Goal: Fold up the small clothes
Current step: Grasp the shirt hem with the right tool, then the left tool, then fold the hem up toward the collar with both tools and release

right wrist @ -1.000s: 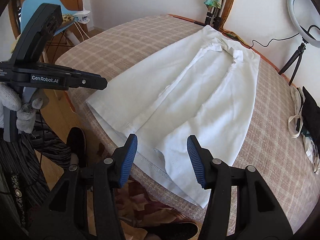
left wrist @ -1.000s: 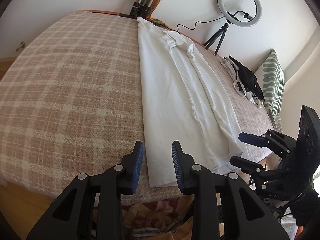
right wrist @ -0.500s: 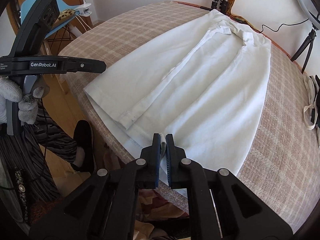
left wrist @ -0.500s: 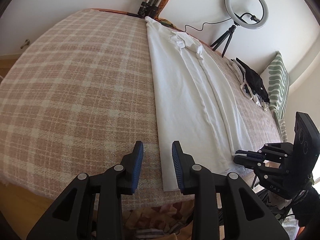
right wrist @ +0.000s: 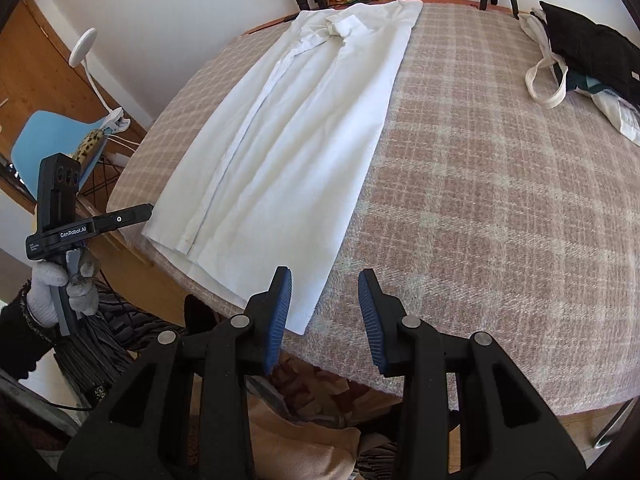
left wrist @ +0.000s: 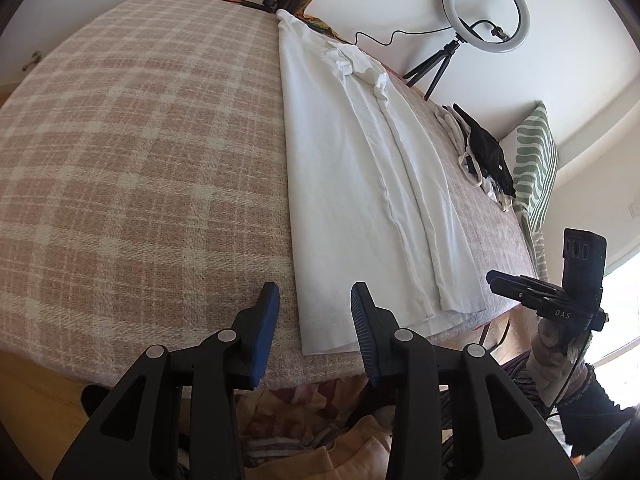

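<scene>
A white collared shirt (left wrist: 360,184) lies flat on the pink plaid blanket (left wrist: 140,160), sides folded in as a long strip, collar at the far end. It also shows in the right wrist view (right wrist: 288,136). My left gripper (left wrist: 314,320) is open and empty at the shirt's near left hem corner. My right gripper (right wrist: 324,312) is open and empty at the near right hem corner. In each wrist view the other gripper shows at the side: the right one (left wrist: 520,284) and the left one (right wrist: 132,214).
A pile of black and white clothes (right wrist: 584,52) lies at the far right of the blanket. A green patterned pillow (left wrist: 536,164), a ring light on a tripod (left wrist: 484,12) and a blue chair (right wrist: 56,140) stand around the bed.
My right gripper was shut on the shirt's hem half a second ago; it has let go, opened and shifted to the right corner. The shirt's right side now lies flat and smooth.
</scene>
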`<control>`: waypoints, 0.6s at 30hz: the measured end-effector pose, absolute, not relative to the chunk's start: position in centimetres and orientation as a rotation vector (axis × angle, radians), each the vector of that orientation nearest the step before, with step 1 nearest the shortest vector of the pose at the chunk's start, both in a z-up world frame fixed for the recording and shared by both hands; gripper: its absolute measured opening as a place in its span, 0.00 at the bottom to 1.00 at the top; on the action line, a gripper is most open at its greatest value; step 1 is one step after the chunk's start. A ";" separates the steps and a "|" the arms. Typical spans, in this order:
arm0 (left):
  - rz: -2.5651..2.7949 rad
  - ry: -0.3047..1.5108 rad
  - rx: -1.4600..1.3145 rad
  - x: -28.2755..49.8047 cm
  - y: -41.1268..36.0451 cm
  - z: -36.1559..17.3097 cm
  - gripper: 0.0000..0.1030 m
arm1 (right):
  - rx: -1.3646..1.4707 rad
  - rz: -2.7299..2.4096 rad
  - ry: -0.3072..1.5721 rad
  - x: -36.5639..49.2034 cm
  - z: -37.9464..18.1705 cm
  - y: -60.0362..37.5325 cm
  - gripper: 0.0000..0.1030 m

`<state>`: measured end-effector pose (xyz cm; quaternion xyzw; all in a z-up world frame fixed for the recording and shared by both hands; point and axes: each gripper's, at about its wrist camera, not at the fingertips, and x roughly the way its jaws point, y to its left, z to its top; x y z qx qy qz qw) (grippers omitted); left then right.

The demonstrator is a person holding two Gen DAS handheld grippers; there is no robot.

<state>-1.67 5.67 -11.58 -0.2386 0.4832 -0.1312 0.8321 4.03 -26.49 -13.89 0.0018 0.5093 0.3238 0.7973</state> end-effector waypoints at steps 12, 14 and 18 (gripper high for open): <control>-0.386 1.077 -0.518 -1.3 4.4 -12.1 0.05 | 0.204 0.822 1.230 5.0 -16.9 -26.9 0.08; -0.392 1.066 -0.522 -1.3 4.3 -11.7 0.04 | 0.260 0.823 1.250 5.1 -17.6 -27.2 0.06; -0.405 1.017 -0.533 -1.4 4.2 -10.4 0.04 | 0.322 0.859 1.190 4.8 -16.0 -28.1 0.05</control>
